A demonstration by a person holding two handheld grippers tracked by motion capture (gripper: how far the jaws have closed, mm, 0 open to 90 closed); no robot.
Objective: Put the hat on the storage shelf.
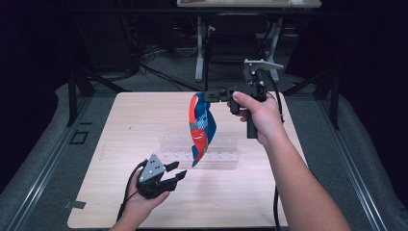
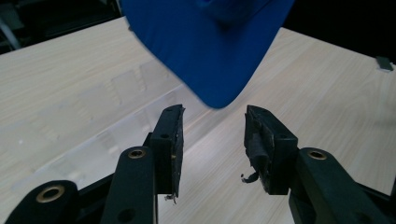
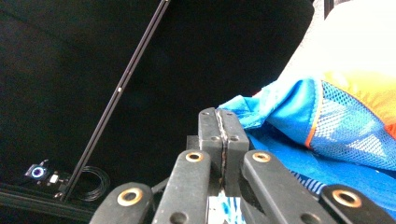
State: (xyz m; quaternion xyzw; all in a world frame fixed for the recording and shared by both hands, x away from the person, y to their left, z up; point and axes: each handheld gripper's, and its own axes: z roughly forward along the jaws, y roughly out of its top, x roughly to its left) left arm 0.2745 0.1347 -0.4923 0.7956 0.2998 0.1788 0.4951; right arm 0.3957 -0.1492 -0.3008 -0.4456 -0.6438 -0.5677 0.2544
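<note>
Garment (image 1: 201,129) hangs over tabletop (image 1: 120,120), long axis near vertical, top edge pinched in right claw (image 1: 208,96), jaws closed on cloth. Left claw (image 1: 176,172) open, empty, low, just beside and below garment's bottom tip. Left claw nearer free end; tip lies up-right of it.

High cam overhead, tongs cams close; shared: cloth (image 1: 201,127).
</note>
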